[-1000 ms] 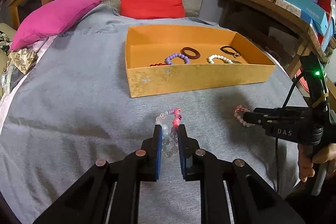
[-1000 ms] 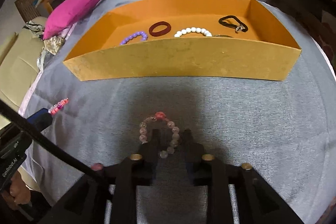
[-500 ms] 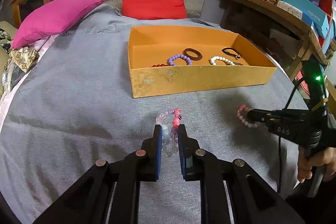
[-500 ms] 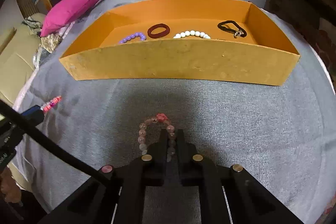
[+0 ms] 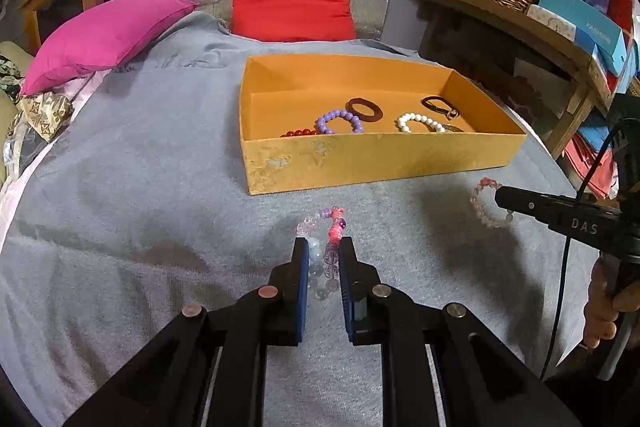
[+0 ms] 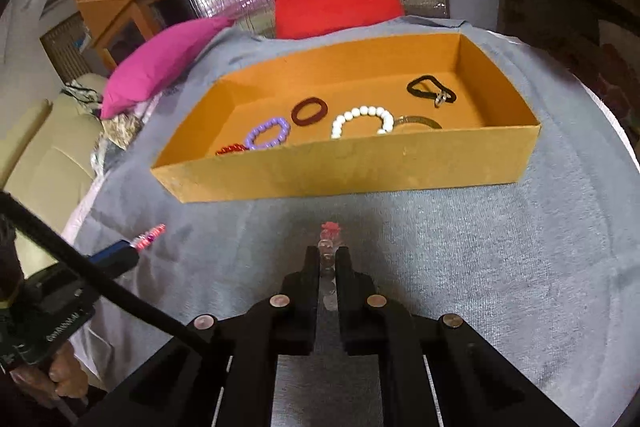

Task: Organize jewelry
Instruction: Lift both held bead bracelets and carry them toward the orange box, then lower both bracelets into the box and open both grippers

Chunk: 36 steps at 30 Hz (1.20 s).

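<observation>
Right tongs (image 6: 328, 255) closed on pink bracelet (image 6: 329, 239), lifting

The orange box's (image 5: 372, 157) near wall hides most of the red bead bracelet (image 5: 299, 133) inside it.

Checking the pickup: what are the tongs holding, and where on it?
Each holds a beaded bracelet by its near side: the left tongs a multicoloured bracelet, the right tongs a pale pink bracelet.
</observation>
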Available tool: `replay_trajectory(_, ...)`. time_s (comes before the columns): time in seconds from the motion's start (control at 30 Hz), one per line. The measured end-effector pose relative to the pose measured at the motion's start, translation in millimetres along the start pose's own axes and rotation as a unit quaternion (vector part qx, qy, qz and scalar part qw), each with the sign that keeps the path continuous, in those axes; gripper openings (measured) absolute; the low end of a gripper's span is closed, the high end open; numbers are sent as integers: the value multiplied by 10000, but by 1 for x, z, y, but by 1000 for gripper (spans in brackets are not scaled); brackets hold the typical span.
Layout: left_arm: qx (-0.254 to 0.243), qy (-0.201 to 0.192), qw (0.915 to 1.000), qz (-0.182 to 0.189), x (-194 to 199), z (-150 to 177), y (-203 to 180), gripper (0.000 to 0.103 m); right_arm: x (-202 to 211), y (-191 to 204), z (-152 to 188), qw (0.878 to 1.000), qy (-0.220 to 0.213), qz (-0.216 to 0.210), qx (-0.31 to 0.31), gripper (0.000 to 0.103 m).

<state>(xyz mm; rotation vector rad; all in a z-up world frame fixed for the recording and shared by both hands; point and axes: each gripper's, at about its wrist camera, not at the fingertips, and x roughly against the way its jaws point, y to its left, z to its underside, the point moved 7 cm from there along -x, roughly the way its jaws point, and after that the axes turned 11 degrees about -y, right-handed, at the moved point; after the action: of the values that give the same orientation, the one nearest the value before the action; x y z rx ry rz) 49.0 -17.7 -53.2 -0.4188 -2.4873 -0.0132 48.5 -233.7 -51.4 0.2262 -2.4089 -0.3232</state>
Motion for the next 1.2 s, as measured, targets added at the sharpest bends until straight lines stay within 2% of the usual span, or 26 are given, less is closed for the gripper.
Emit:
replay_trajectory(0.33,56,-290,9996,20,4,-17,-1,15,17,13,-19,9978,-564,-324,-121,9)
replay_trajectory(0.5,-26,-408,9990,-190,4,-23,2,15,22,21,-28,9954,-832,-443,-179,9)
replay_trajectory(1.03,-239,-608,9956,-668,2,-37,9,15,13,29,-38,9930,-993,-503,-401,9)
replay_trajectory(1.2,-296,-677,9948,-695,-2,-55,10,15,17,31,-52,9901,-1198,-562,-458,9)
